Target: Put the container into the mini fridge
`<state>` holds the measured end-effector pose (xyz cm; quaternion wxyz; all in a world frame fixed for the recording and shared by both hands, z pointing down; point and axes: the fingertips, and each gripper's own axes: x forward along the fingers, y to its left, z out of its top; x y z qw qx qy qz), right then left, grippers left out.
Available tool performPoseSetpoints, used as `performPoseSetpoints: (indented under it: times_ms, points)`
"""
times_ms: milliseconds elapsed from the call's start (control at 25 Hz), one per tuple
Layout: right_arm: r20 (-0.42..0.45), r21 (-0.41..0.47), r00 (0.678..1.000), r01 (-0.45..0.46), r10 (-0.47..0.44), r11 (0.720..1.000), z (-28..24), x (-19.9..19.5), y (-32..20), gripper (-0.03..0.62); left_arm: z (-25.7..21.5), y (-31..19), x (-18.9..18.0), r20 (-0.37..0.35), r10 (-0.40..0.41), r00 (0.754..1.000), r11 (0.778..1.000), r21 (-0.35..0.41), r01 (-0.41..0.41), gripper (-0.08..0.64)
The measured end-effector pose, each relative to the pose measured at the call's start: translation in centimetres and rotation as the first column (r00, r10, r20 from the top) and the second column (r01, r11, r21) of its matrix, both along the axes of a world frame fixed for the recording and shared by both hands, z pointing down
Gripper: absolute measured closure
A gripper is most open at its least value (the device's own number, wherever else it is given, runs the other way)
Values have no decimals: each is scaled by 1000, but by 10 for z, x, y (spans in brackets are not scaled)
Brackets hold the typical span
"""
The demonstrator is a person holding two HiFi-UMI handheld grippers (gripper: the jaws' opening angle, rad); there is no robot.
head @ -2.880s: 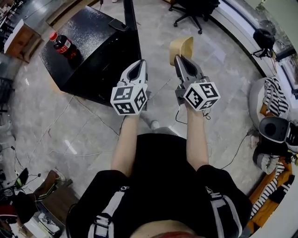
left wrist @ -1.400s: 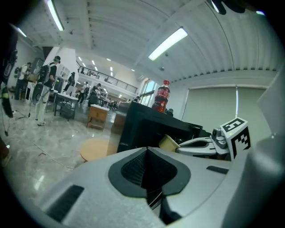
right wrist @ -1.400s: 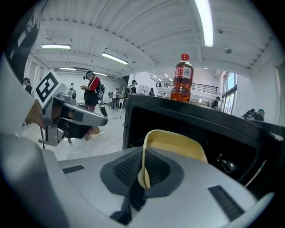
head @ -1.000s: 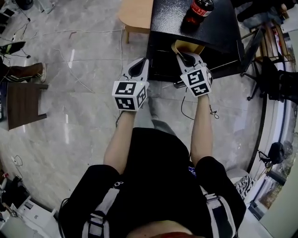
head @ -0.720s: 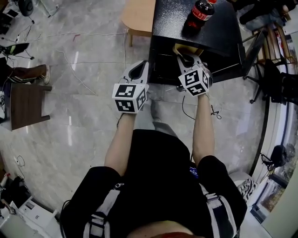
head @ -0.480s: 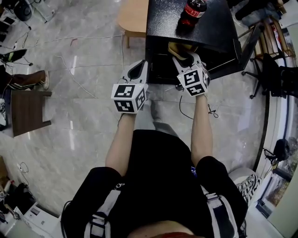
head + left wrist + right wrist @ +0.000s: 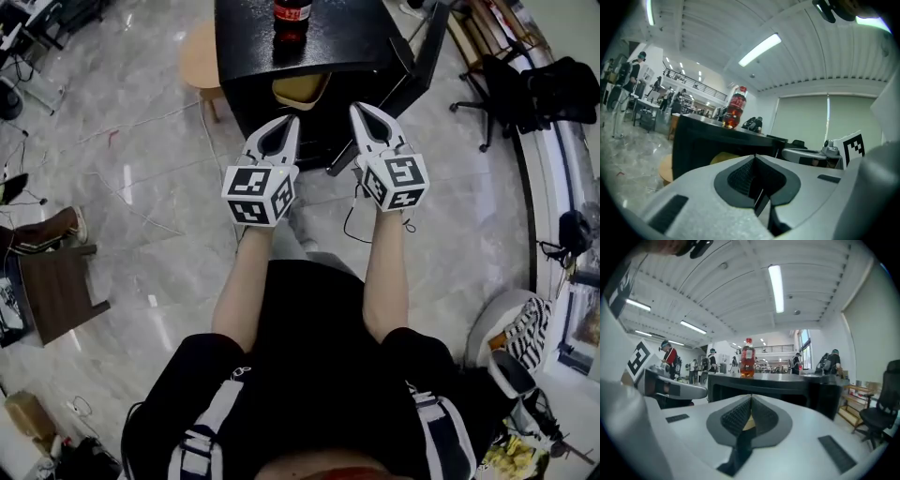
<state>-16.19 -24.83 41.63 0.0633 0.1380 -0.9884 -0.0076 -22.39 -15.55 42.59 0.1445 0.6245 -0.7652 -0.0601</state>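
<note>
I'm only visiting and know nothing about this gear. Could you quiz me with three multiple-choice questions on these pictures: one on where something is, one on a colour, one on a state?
1. Where is the tan container?
A. Inside the mini fridge
B. On the floor
C. On the wooden stool

2. What colour is the cap of the bottle that stands on the mini fridge?
A. Blue
B. Red
C. Green

3. The mini fridge's door is:
A. Shut
B. Taken off
C. Swung open

Answers:
1. A: the head view shows the container sitting in the dark opening under the fridge's top.
2. B: both gripper views show a red cap on the bottle.
3. C: the door stands out to one side and the inside is in plain view.
</note>
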Motion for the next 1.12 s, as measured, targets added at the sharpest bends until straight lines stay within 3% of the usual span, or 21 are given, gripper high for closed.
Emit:
performPoseSetpoints:
  times_ms: [160, 280, 440, 600, 720, 840, 1120]
  points:
    - [84, -46, 982, -166, 170, 985, -19, 79, -34, 581, -17, -39, 52, 28, 136, 990, 990, 33, -137, 549]
    - [79, -33, 946, -313, 315, 949, -29, 143, -54, 581, -26, -69, 101, 50, 254, 966, 965, 49, -256, 549]
    - [103, -18, 855, -509, 508, 861, -46, 234, -71, 581, -41, -107, 171, 87, 410, 908, 907, 67, -416, 549]
    - [132, -39, 752, -647, 646, 761, -56, 318, -72, 581, -55, -126, 237, 115, 529, 841, 839, 82, -538, 549]
    - [144, -33, 690, -713, 709, 700, -63, 364, -65, 581, -63, -133, 280, 173, 589, 789, 792, 69, -606, 549]
    - [151, -39, 646, -752, 748, 658, -64, 393, -58, 581, -70, -134, 315, 198, 642, 740, 745, 67, -664, 549]
    - [163, -45, 600, -789, 783, 613, -68, 427, -50, 581, -83, -128, 366, 272, 691, 670, 683, 59, -728, 549]
